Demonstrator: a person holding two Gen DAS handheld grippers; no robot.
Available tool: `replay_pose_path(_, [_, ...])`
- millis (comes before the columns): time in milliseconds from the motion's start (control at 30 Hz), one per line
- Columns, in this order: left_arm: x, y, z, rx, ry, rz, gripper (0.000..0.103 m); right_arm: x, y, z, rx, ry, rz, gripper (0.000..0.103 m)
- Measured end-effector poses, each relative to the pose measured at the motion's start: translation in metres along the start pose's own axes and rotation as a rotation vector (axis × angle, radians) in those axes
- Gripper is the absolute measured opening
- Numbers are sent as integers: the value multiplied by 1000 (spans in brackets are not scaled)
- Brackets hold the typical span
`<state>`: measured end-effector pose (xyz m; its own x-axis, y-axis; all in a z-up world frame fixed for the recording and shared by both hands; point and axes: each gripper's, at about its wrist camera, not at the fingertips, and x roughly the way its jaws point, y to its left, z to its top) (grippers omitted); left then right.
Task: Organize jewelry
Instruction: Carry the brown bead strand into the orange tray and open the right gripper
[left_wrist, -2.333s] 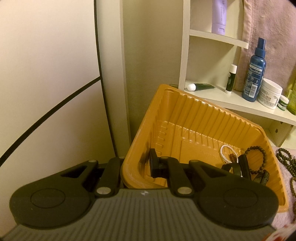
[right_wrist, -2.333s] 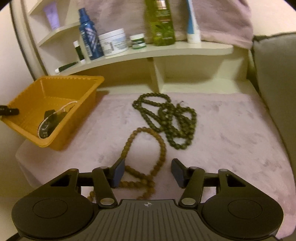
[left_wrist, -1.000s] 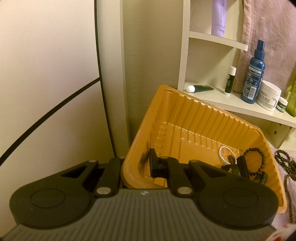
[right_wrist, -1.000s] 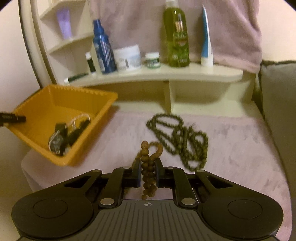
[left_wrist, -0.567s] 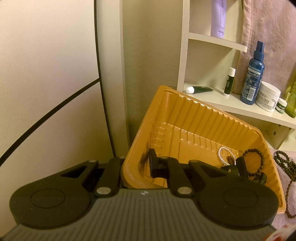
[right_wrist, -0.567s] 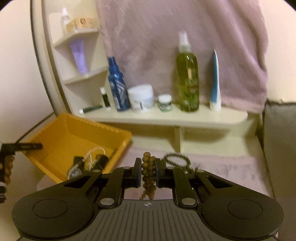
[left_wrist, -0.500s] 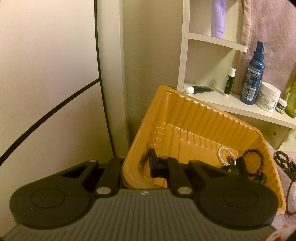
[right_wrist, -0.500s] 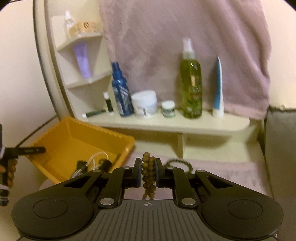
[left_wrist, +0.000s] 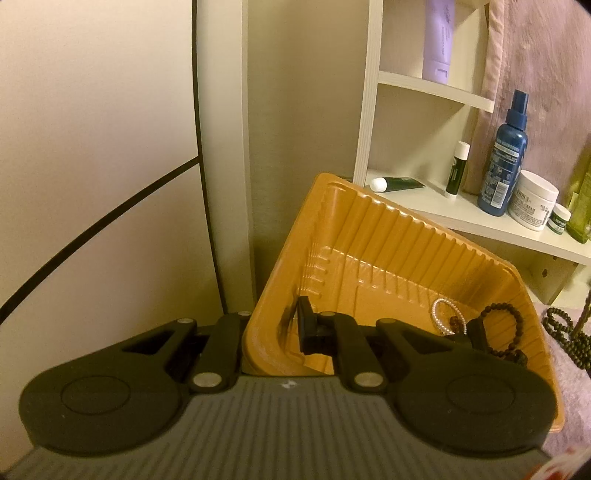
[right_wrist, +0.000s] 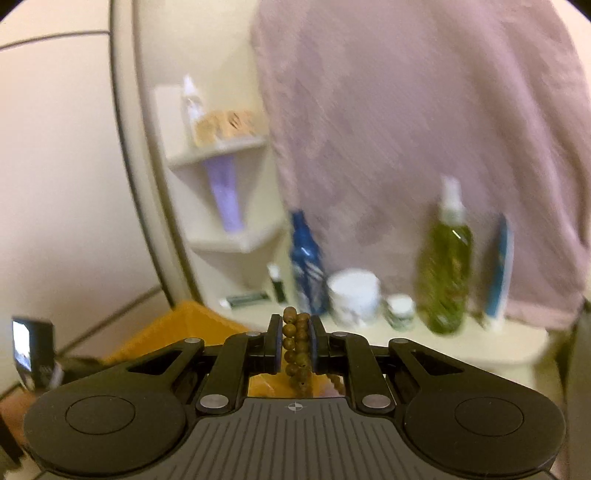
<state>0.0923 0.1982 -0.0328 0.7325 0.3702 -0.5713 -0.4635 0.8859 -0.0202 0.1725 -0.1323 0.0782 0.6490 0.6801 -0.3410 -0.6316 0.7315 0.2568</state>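
Brown bead strand (right_wrist: 295, 350) hangs vertical, clamped in right hand-held gripper (right_wrist: 294, 341).

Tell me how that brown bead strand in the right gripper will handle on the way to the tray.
Probably floppy: the brown bead strand hangs doubled between the right gripper pads, its tail drooping below. Likely to swing. Round beads may slip if the grip loosens.

A pale shelf (left_wrist: 476, 221) carries a blue spray bottle (left_wrist: 504, 162), a white jar (left_wrist: 533, 205), a small green-lidded pot (left_wrist: 560, 219), an upright lip balm (left_wrist: 456, 168) and a green tube (left_wrist: 397, 182) (lying flat); beside it, a pinkish cloth surface (left_wrist: 569, 373) holds dark beads (left_wrist: 565, 332)
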Motion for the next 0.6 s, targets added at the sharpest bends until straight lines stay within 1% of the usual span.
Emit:
replay_pose_path(133, [-1,0,-1,-1,-1,0,10,14,16,16,17,-37,87,14])
replay_pose_path(233, [-1,1,-1,-2,-1,-3,10,33,31,17,18,-25,142,14])
replay_pose_path(333, [-2,1,-1,-4,-2,-5,10,60,42,9,14,32,162,14])
replay_pose_path(433, [-3,1,-1,-7,-2,-4,10,88,48,-10,23,111,161,14])
replay_pose_path(600, [-3,1,-1,-5,-2,-5,10,113,46,-45,40,217,151,14])
